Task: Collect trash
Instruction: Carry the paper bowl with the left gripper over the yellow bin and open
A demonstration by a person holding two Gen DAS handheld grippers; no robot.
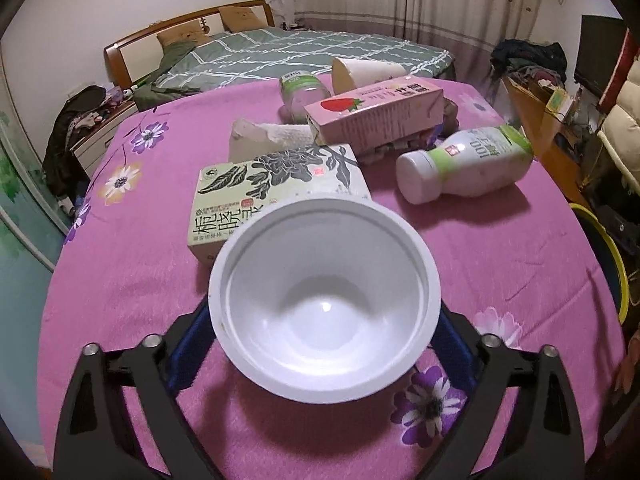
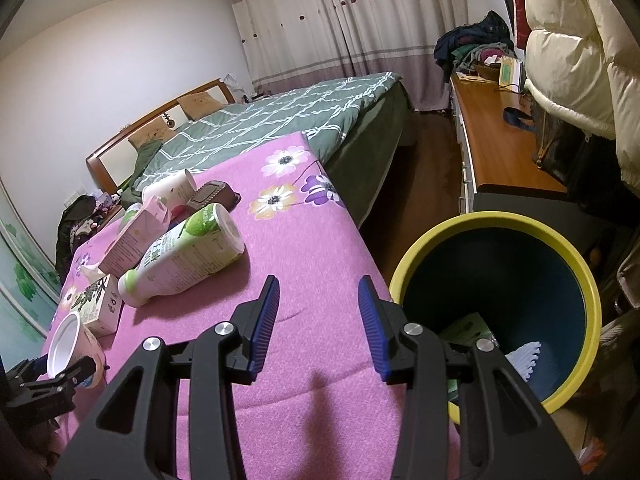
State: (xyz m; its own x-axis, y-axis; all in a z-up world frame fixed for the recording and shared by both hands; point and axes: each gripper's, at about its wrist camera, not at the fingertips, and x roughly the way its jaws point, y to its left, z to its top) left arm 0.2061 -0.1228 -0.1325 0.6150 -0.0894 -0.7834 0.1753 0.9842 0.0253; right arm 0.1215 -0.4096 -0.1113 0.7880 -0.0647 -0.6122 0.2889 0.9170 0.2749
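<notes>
Meanwhile, left claw point(image 1: 324, 320) astride the white bowl point(image 1: 324, 300), contact unclear — right claw point(image 2: 318, 320) open, empty.

A white bowl point(image 1: 324, 300) sits on pink flower-patterned cloth point(image 1: 500, 248); the bin point(image 2: 576, 272) is yellow-rimmed, blue inside.

two black skeletal tools point(image 2: 318, 320) with ribbed blue pads point(image 2: 264, 320) and round silver screws point(image 2: 224, 328)

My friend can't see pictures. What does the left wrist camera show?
A white plastic cup sits between the left gripper's blue fingers, over a pink flowery cloth. Behind it lie a green tea box, a pink strawberry carton and a toppled white bottle.
</notes>
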